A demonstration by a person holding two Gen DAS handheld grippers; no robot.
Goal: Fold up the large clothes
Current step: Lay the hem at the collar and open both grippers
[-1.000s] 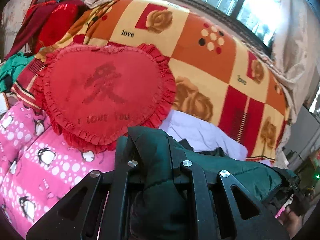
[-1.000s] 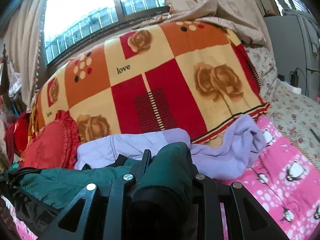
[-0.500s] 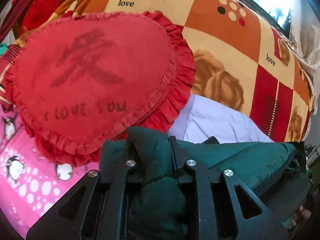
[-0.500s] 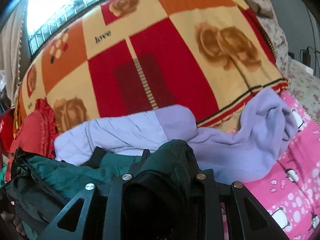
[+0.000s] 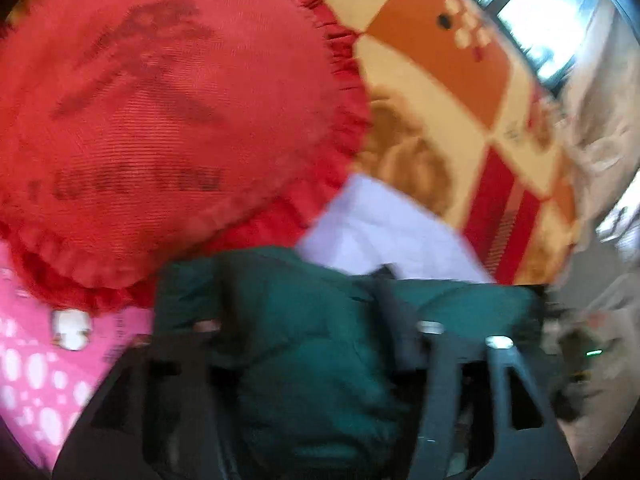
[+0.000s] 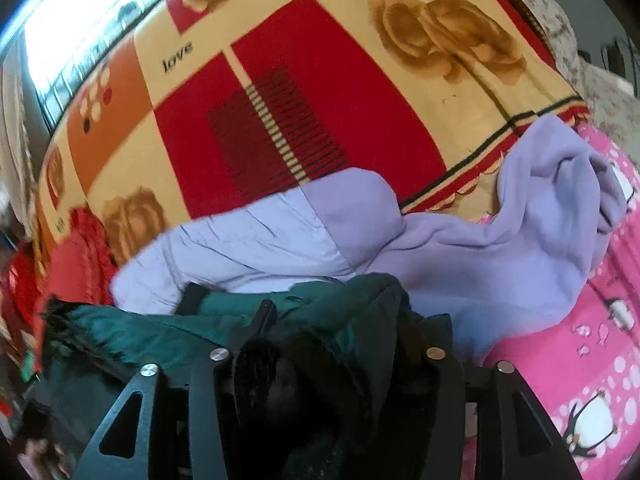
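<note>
Pink penguin-print bedspread (image 6: 592, 380) carries the dark green padded jacket (image 6: 168, 324), bunched between clamped left gripper (image 5: 304, 320) and right gripper (image 6: 332, 344) (fold barely begun, judging by slack).

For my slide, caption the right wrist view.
Right tool shut on green coat, lilac garment and blanket behind.

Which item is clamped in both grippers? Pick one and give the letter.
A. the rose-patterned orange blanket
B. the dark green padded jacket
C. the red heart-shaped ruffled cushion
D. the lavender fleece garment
B: the dark green padded jacket bunches between the fingers of the right gripper and the left gripper.
</note>
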